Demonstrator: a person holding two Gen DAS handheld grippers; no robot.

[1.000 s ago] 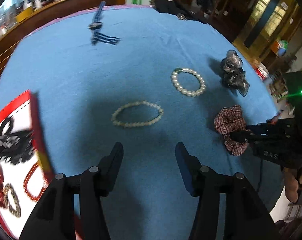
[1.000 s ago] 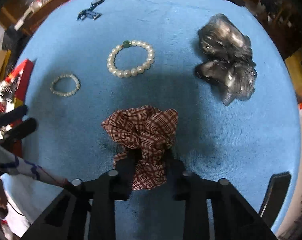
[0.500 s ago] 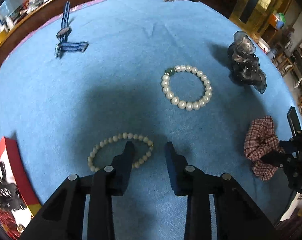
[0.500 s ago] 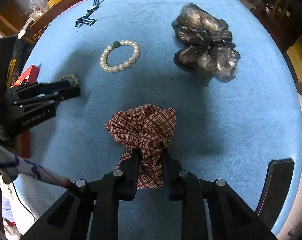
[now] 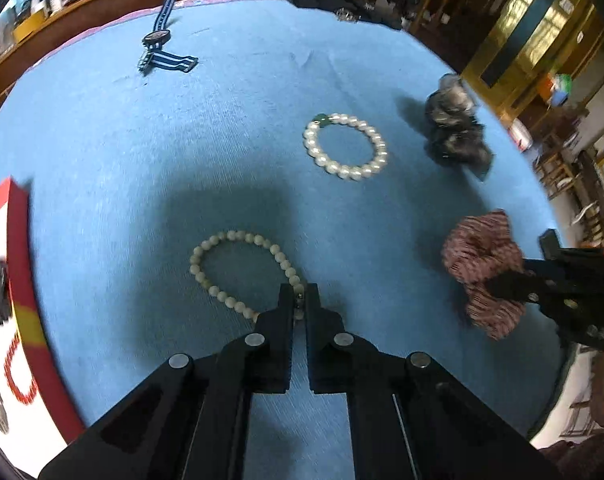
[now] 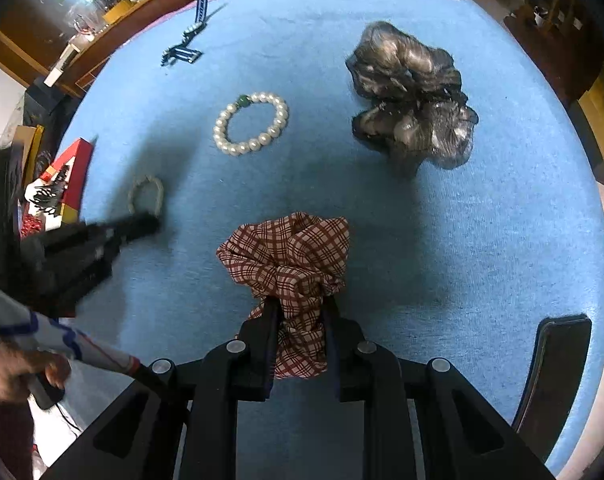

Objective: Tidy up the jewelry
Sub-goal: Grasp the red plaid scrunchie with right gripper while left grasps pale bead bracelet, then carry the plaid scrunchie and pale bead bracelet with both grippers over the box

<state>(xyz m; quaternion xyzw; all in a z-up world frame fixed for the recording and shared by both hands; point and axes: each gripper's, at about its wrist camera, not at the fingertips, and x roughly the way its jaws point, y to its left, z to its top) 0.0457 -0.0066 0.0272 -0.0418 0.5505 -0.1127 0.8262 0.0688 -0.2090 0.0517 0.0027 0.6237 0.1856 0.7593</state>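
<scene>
My left gripper (image 5: 300,294) is shut on the near right edge of a small pale bead bracelet (image 5: 222,258) lying on the blue cloth. My right gripper (image 6: 300,306) is shut on a red plaid scrunchie (image 6: 290,248), which also shows in the left wrist view (image 5: 481,256). A large white pearl bracelet with a green bead (image 5: 343,146) lies farther out, and shows in the right wrist view (image 6: 252,122) too. The left gripper (image 6: 142,222) appears at the left of the right wrist view, on the small bracelet (image 6: 146,194).
A red-rimmed jewelry box (image 5: 6,300) with several pieces inside sits at the left. A grey sheer scrunchie (image 6: 411,92) lies at the far right, a blue striped watch (image 5: 162,46) far back. A dark phone (image 6: 553,372) lies near the right table edge.
My left gripper closed its fingers on the small bead bracelet after moving in over it. My right gripper stays shut on the plaid scrunchie.
</scene>
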